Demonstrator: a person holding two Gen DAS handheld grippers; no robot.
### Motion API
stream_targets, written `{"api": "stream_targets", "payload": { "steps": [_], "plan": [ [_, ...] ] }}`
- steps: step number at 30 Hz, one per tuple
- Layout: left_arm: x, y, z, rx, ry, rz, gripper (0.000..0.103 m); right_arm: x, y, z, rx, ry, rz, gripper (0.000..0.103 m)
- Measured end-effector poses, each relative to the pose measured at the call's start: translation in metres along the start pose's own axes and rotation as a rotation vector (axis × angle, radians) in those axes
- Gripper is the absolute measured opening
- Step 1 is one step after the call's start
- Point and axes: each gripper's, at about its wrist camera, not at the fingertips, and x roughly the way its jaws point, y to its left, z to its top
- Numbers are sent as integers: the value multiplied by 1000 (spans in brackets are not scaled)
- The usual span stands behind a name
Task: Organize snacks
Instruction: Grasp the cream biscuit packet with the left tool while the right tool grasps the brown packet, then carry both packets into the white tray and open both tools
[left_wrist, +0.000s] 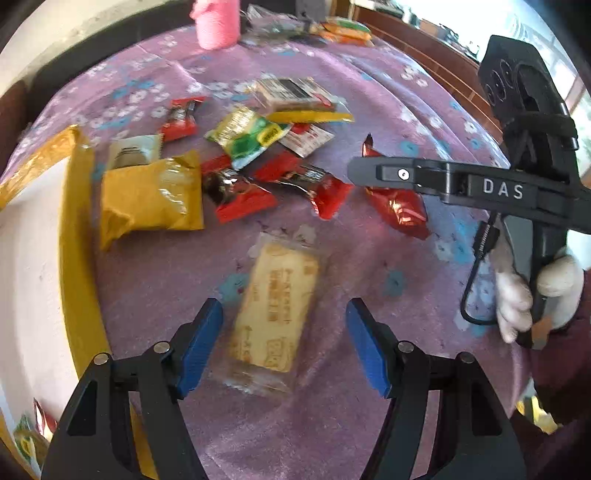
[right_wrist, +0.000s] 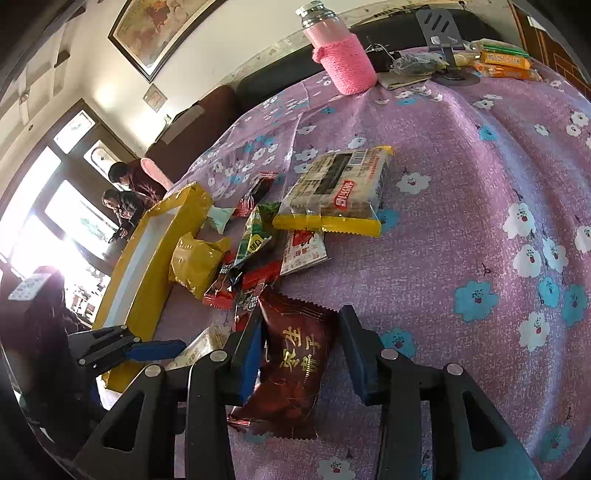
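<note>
My left gripper (left_wrist: 282, 343) is open and points down over a clear-wrapped pale biscuit packet (left_wrist: 275, 306) lying on the purple flowered tablecloth (left_wrist: 369, 92). Its blue pads stand on either side of the packet with a gap on each side. A dark red snack packet (right_wrist: 295, 362) lies on the cloth between the pads of my right gripper (right_wrist: 301, 350). One pad is at the packet's edge, the other stands slightly clear of it. In the left wrist view the right gripper (left_wrist: 352, 170) hovers over that red packet (left_wrist: 400, 208), held by a white-gloved hand (left_wrist: 554, 288).
A yellow box (left_wrist: 75, 229) with a white inside stands at the left, also seen as the yellow box (right_wrist: 155, 266). Beside it lies a loose heap of snacks: a yellow pouch (left_wrist: 147, 195), a green packet (left_wrist: 247, 136), a large yellow-edged packet (right_wrist: 336, 188). A pink bottle (right_wrist: 343, 62) stands at the back.
</note>
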Motion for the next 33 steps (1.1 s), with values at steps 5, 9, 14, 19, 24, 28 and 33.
{"api": "stream_targets", "payload": {
  "steps": [5, 9, 14, 19, 24, 28, 33],
  "plan": [
    [4, -12, 0, -6, -87, 85, 55, 2, 6, -2, -37, -8, -16, 49],
    [-3, -2, 0, -88, -126, 22, 31, 2, 14, -3, -70, -9, -51, 51],
    [-13, 10, -8, -177, -169, -14, 31, -6, 26, -14, -91, 11, -141, 57],
    [-32, 19, -19, -232, -223, -44, 31, -4, 34, -19, -120, 11, -208, 58],
    [-54, 33, -31, -275, -279, -52, 31, -1, 39, -18, -127, 26, -226, 35],
    [-75, 53, -42, -326, -331, -39, 31, -12, 47, -21, -127, 7, -212, 35],
    [-103, 92, -57, -400, -382, 39, 31, -34, 83, -16, -183, -27, -168, 35]
  ]
}}
